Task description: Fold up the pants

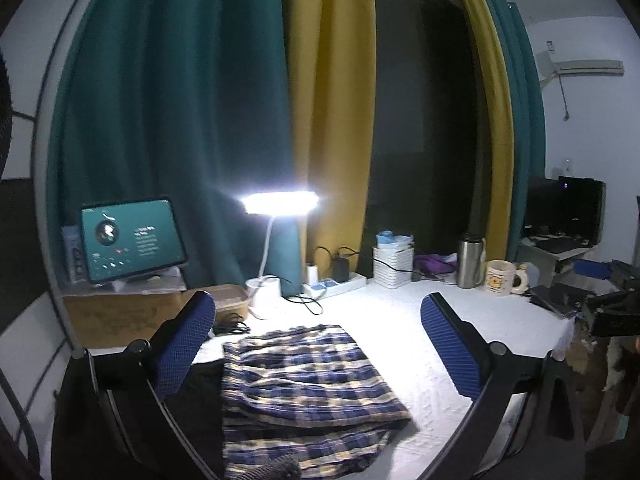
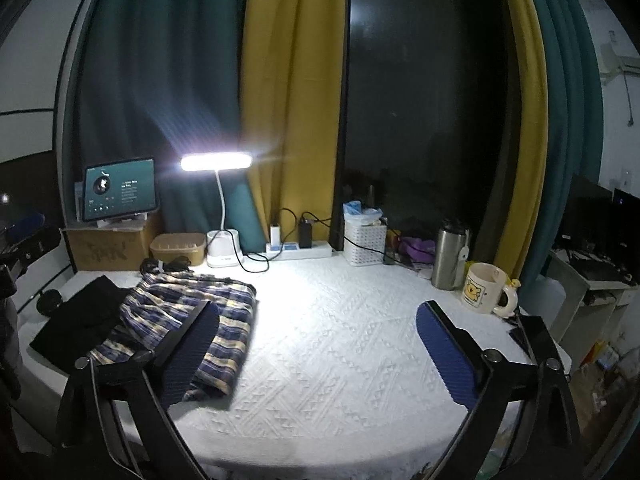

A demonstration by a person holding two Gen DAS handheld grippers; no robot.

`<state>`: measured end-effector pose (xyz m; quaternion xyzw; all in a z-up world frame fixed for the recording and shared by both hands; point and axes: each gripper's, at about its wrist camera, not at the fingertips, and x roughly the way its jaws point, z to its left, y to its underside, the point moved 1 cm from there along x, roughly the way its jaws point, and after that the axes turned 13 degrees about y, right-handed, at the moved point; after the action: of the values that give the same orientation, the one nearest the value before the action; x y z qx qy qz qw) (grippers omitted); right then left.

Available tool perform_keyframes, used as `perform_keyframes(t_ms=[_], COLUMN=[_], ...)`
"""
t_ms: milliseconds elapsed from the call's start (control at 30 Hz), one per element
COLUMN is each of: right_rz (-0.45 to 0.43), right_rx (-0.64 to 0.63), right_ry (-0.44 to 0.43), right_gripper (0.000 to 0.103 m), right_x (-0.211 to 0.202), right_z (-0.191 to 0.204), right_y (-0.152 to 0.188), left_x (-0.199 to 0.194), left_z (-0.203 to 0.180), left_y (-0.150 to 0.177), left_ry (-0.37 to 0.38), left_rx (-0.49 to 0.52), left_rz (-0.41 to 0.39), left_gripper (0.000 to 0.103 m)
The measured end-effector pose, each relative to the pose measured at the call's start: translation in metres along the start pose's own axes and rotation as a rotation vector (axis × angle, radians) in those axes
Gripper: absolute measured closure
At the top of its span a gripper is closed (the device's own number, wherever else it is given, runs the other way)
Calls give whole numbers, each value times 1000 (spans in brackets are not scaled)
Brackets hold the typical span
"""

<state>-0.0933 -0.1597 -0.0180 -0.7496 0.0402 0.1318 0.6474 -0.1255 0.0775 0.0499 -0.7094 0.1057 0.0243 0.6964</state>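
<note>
Both claws are spread wide with nothing gripped. In the left wrist view the left claw (image 1: 318, 342) is held above the plaid pants (image 1: 304, 392), which are seen lying folded in the lower middle of the frame, framed between the blue pads but not touched. In the right wrist view the right claw (image 2: 318, 354) is held over bare white cloth, and the pants (image 2: 188, 320) are pushed off to the lower left, partly hidden behind the left pad. A black garment (image 2: 80, 328) is laid right beside them, further left. Everything is set on a bench (image 2: 340, 340) covered in textured white fabric. Further back, a lit desk lamp (image 2: 216, 162), a tablet (image 2: 120, 188) on a cardboard box, a power strip (image 2: 300, 250), a steel flask (image 2: 450, 254) and a cartoon mug (image 2: 486, 288) can be made out before teal and yellow curtains.
</note>
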Motion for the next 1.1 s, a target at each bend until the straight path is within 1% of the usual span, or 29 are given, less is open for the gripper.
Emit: perform_keyframes(t_ms=[133,267,367,700,867,1100], right_rz=[-11,-40,-62,-115,-118,-140], right_rx=[19,31,29,27,12,43], right_ry=[-1,1,2,15,21,62], right_gripper=[0,0,0,0,0,0], right_x=[-4,-12,-17,-32,-35,-42], right_z=[4,5,7,9,10,0], right_y=[-6,-14,-21,-34,-36,-41], left_x=[-8,-12,-16,-28,-30,-32], left_z=[4,10,13,12,11,3], left_y=[-2,-2,-4,-13,-15,-21], left_ry=[-26,-49,-64,-68,-77,-62], left_rx=[12,-2,-4,-12,-11,-3], left_rz=[-21,-25,-46,-107,-116,-148], left_gripper=[1,1,1,1,1,1])
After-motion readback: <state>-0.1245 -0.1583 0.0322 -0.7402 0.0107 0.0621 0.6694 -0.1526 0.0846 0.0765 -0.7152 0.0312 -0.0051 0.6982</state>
